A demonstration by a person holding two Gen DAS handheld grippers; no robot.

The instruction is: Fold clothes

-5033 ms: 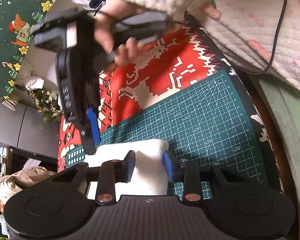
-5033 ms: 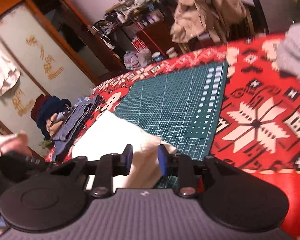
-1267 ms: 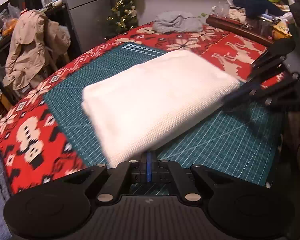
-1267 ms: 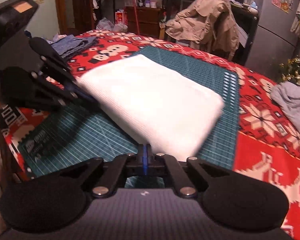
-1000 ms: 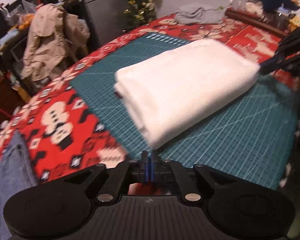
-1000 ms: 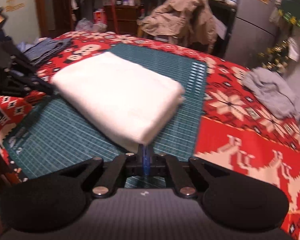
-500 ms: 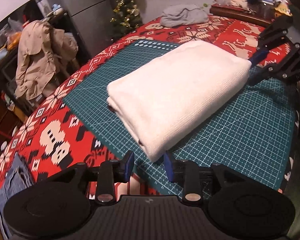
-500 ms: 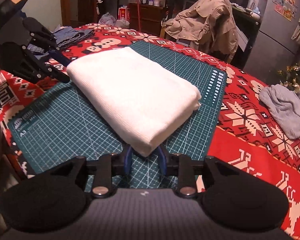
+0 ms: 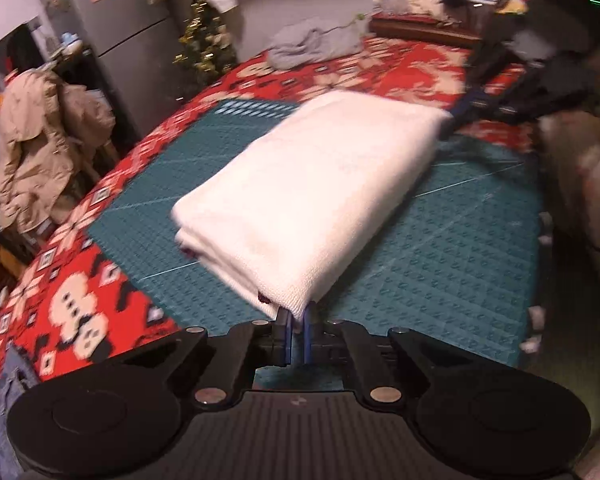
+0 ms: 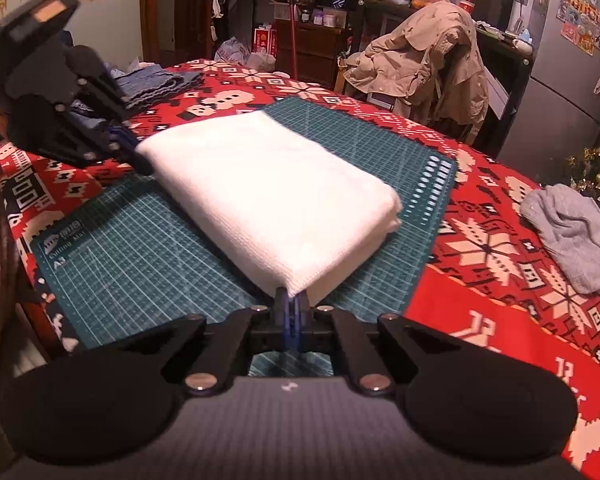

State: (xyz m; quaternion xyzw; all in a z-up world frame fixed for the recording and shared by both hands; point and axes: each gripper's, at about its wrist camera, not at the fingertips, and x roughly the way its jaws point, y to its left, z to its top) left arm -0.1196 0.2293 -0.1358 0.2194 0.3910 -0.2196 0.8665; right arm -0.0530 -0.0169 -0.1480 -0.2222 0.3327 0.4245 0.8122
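Beige jacket (image 10: 424, 52), fridge (image 9: 112, 40), tinsel tree (image 9: 204, 40)

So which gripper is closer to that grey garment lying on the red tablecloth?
Right. The right gripper pinches the white cloth's corner on the side nearest the grey garment; the left gripper pinches the opposite corner, across the mat.

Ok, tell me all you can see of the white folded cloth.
The white folded cloth is a thick, towel-like rectangle in several layers, lying diagonally on the green cutting mat. The left gripper is shut on one near corner, the right gripper on the other. Its layered edges show at the far end.
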